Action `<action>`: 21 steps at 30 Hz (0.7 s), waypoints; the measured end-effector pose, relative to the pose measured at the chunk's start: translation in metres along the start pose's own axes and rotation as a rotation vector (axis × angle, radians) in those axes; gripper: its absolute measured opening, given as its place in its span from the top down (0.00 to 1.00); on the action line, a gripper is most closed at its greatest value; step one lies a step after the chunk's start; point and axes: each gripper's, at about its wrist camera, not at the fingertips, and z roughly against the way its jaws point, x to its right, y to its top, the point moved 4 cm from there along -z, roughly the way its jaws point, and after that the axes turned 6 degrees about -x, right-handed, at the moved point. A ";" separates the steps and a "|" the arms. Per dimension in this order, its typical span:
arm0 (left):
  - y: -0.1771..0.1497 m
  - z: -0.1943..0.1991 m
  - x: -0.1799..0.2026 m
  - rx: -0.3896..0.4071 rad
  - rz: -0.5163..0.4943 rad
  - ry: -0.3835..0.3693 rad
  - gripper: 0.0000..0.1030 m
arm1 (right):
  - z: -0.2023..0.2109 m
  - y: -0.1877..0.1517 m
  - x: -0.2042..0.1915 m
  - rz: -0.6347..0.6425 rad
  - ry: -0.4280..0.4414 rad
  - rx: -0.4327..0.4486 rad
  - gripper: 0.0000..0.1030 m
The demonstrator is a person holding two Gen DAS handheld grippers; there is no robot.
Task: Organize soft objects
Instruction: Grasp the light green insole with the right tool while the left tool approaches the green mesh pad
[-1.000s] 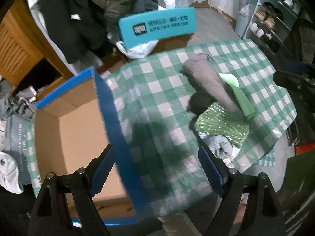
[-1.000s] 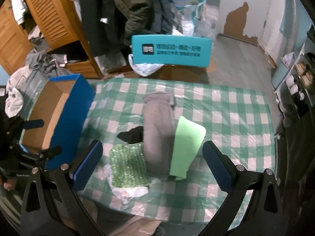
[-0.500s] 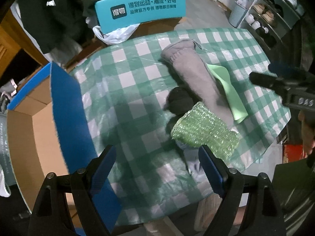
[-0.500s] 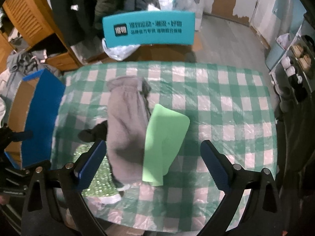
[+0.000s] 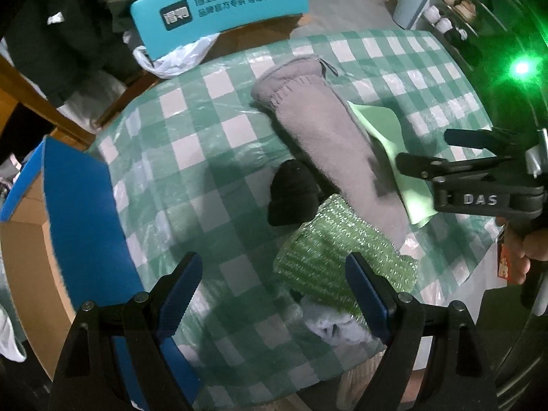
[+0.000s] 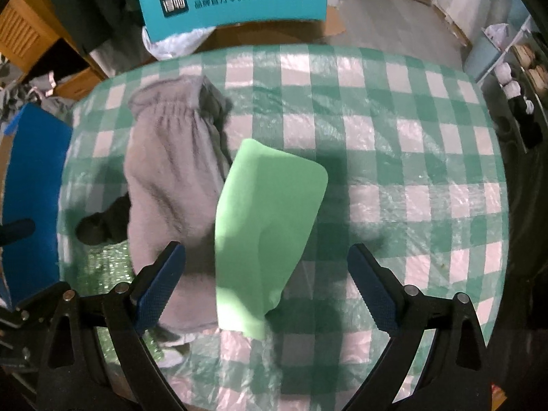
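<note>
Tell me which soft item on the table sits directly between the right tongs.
The flat light green cloth. It lies between the closing right tongs, untouched; the grey fleece and sparkly green knit lie off to their left.

The curved turquoise plastic panel behind the table carries a dark square logo and two lines of white Chinese characters, mirrored in the left wrist view. The black gripper body shows grey letters "DAS".

Left gripper jaws wide, right gripper jaws closing, empty
</note>
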 end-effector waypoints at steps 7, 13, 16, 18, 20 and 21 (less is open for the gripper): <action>0.006 -0.010 0.006 -0.021 -0.017 -0.008 0.16 | -0.022 0.001 -0.003 0.007 0.020 -0.055 0.19; 0.006 -0.008 0.011 -0.017 -0.034 -0.023 0.16 | -0.030 -0.003 0.001 0.016 0.039 -0.091 0.46; 0.005 -0.007 0.013 -0.013 -0.045 -0.018 0.16 | -0.032 -0.006 0.006 0.012 0.091 -0.103 0.68; 0.005 -0.007 0.015 -0.011 -0.051 -0.016 0.16 | -0.029 -0.010 0.010 0.013 0.098 -0.099 0.75; 0.004 -0.008 0.017 -0.011 -0.057 -0.013 0.16 | -0.026 -0.014 0.014 0.017 0.080 -0.094 0.78; 0.004 -0.007 0.018 -0.010 -0.059 -0.016 0.16 | -0.025 -0.016 0.015 0.018 0.077 -0.096 0.86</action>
